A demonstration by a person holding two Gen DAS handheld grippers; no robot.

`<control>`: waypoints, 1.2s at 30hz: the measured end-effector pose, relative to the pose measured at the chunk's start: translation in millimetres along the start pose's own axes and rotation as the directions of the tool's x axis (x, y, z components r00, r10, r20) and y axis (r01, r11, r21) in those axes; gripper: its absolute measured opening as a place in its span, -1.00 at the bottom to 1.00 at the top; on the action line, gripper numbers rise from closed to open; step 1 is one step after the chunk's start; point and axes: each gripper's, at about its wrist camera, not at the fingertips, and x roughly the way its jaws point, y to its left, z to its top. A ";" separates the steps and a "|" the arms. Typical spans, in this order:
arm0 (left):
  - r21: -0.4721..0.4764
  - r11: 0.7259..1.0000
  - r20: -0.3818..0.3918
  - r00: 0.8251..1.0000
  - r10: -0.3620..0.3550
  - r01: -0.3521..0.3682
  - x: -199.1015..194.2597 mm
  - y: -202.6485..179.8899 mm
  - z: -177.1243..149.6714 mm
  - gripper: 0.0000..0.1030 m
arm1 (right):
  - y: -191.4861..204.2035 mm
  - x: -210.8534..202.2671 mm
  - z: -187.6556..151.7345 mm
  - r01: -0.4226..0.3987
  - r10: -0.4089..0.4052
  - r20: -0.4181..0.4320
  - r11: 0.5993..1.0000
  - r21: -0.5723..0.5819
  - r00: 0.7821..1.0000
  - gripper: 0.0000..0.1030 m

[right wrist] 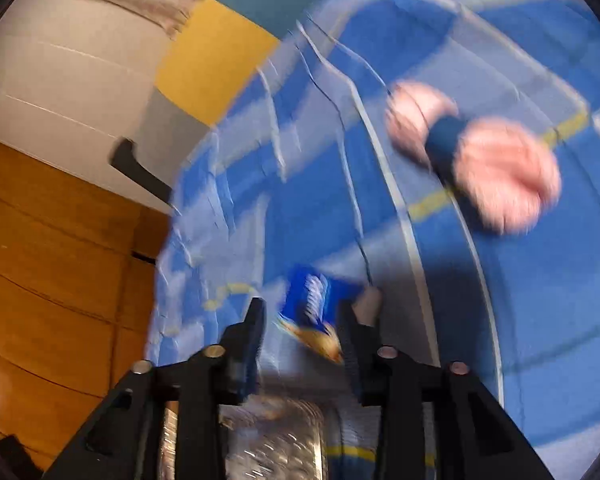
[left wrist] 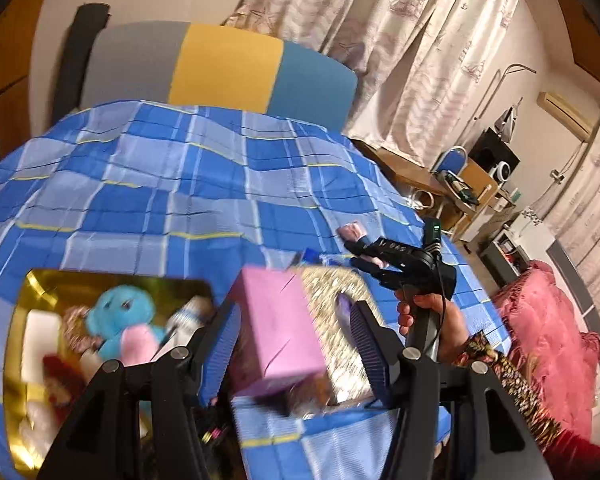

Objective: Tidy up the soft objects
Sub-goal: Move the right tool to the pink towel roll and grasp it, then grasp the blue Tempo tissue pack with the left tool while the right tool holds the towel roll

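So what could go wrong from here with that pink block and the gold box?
1. The pink block sits between the left hand-held gripper's fingers, but a gap shows on the right side, so it may slip and miss the gold box.
2. That box already looks crowded, with a blue plush toy in it, so the block may perch on top and roll out.
3. The right hand-held gripper works close by over the checked blue cloth; the two could collide.

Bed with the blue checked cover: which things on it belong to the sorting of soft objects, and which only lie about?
Belonging to the job:
- pink rectangular block, between the open left gripper
- gold box holding the blue plush toy
- pink fluffy item with dark band

Lying about:
- pink quilt
- wooden desk
- patterned curtains
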 end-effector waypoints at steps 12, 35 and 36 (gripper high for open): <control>0.040 0.999 -0.227 0.974 0.017 -0.008 96.6 -8.8 75.5 0.32 | -17.4 7.1 58.6 0.494 -0.495 0.071 0.822 -0.285 0.866 0.56; 0.347 0.932 -0.722 0.664 0.194 0.105 347.2 -72.2 78.7 0.65 | -52.1 -51.8 -55.5 0.525 -0.491 0.209 0.837 -0.156 0.846 -0.19; 0.384 0.917 -0.723 0.654 0.224 0.111 353.9 -76.4 73.7 0.65 | -51.8 -50.7 -55.4 0.529 -0.495 0.211 0.834 -0.159 0.843 -0.18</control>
